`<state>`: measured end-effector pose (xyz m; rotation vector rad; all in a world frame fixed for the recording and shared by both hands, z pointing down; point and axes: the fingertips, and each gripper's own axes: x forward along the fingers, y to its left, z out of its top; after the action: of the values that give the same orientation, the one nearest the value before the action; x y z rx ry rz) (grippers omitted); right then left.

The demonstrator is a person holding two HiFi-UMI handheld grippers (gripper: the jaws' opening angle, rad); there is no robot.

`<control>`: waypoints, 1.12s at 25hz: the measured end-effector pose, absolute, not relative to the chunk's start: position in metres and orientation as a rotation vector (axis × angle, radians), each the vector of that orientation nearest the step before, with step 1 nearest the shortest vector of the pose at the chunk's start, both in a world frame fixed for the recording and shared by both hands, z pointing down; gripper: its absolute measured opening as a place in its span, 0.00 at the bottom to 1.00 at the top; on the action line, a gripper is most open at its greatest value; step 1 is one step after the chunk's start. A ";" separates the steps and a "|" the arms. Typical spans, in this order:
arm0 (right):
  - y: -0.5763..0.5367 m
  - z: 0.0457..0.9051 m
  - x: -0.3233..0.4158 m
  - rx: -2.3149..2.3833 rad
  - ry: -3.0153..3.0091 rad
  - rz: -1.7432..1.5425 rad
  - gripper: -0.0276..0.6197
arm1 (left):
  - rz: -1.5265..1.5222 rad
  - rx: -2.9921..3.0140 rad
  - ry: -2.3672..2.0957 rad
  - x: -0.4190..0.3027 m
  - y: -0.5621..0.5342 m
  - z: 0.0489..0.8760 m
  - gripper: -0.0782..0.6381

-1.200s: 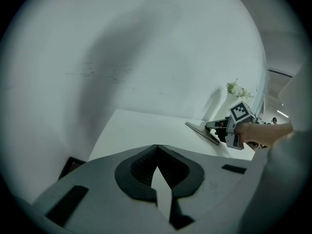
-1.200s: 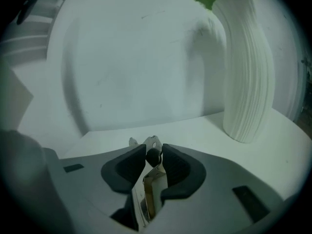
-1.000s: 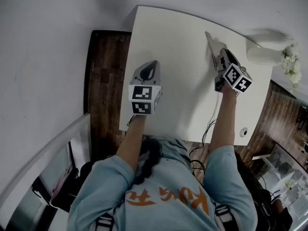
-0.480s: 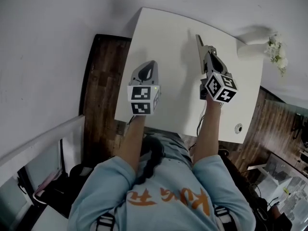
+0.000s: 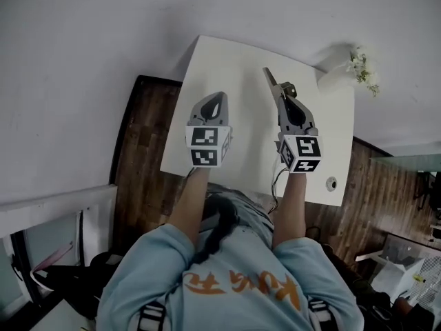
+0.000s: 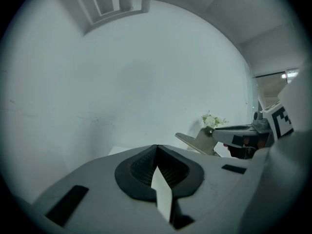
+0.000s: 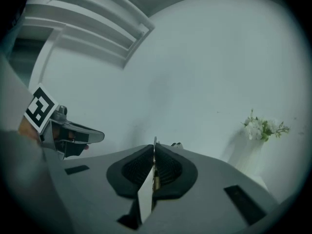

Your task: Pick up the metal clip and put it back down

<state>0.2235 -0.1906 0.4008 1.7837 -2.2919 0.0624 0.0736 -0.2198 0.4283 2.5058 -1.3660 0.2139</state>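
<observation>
Right tool (image 5: 269,76): its jaws have just been closing and now pinch the metal clip (image 7: 155,141), which is held off the surface (image 5: 231,67).
Left tool (image 5: 218,99): jaws pressed together, with nothing between them.
Change from 1 second ago: both tools are higher over the surface. The right tool has rolled and swung from beside the vase of flowers (image 5: 344,67) toward the left tool.
Right gripper view only: the clip's thin metal edge between the pads.
Head view only: the 2 tools side by side, apart, over the surface.
</observation>
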 end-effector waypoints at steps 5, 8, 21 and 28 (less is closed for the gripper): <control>-0.180 0.392 0.224 1.791 -2.325 0.063 0.08 | 0.234 2.546 -1.352 0.083 -0.208 0.418 0.14; -0.181 0.404 0.228 1.801 -2.328 0.112 0.08 | 0.268 2.539 -1.361 0.079 -0.209 0.423 0.14; -0.252 0.464 0.190 1.754 -2.461 0.429 0.08 | 0.423 2.428 -1.444 0.022 -0.252 0.456 0.14; -0.310 0.516 0.138 1.658 -2.476 0.673 0.08 | 0.655 2.403 -1.525 -0.031 -0.292 0.486 0.14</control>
<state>0.1385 -0.3101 0.5159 1.6583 -2.4755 0.6727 -0.0311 -0.2915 0.4864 2.4032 -1.5251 0.6553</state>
